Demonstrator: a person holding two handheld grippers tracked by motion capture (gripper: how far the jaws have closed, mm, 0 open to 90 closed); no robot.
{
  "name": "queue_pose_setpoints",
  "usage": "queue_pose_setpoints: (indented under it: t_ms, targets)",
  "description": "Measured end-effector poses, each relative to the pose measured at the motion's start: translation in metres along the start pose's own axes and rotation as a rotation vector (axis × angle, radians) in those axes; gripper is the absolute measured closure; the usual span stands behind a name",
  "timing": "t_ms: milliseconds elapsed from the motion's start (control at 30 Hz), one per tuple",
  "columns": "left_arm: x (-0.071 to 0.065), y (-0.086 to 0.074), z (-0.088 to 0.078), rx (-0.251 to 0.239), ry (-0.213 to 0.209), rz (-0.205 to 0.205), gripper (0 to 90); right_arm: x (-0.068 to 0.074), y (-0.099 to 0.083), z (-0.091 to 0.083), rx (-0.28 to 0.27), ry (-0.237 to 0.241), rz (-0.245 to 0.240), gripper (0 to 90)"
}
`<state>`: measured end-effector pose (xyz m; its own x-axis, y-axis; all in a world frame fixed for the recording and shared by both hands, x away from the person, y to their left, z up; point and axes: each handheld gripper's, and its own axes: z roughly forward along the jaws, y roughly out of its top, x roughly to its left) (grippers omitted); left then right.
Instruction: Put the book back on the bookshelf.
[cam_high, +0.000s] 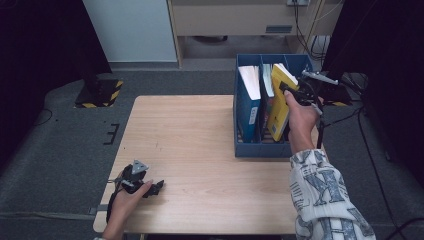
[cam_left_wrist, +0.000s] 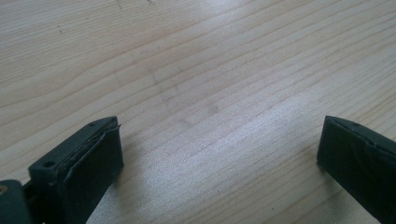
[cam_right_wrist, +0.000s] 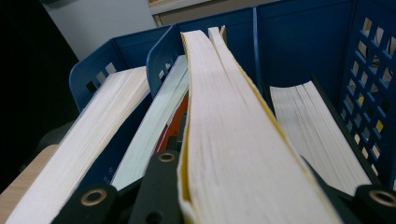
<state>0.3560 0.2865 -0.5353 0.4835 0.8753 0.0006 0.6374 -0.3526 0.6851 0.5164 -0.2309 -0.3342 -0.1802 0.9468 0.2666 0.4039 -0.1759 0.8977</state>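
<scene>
Left gripper (cam_high: 159, 186) rests on the tabletop (cam_high: 200, 150), fingers (cam_left_wrist: 88, 158) spread, nothing between them. Right gripper (cam_high: 286, 90) fingers clamp one yellow book (cam_high: 281, 107), tilted in the blue file rack (cam_high: 260, 149). Four books counted there: one left of the fingers, one right. Cover writing unreadable.

books (cam_high: 260, 100) in rack (cam_high: 262, 149), rack on table (cam_high: 200, 150)
</scene>
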Motion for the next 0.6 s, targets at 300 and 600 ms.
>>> queue_pose_setpoints:
  t_ms: [300, 600]
  targets:
    - [0.0, 0.0, 0.0, 0.0, 0.0, 0.001, 0.0, 0.0, -0.007, 0.004, 0.006, -0.001, 0.007, 73.6]
    - [0.0, 0.0, 0.0, 0.0, 0.0, 0.0, 0.0, -0.003, -0.014, 0.007, 0.013, -0.004, 0.008, 73.6]
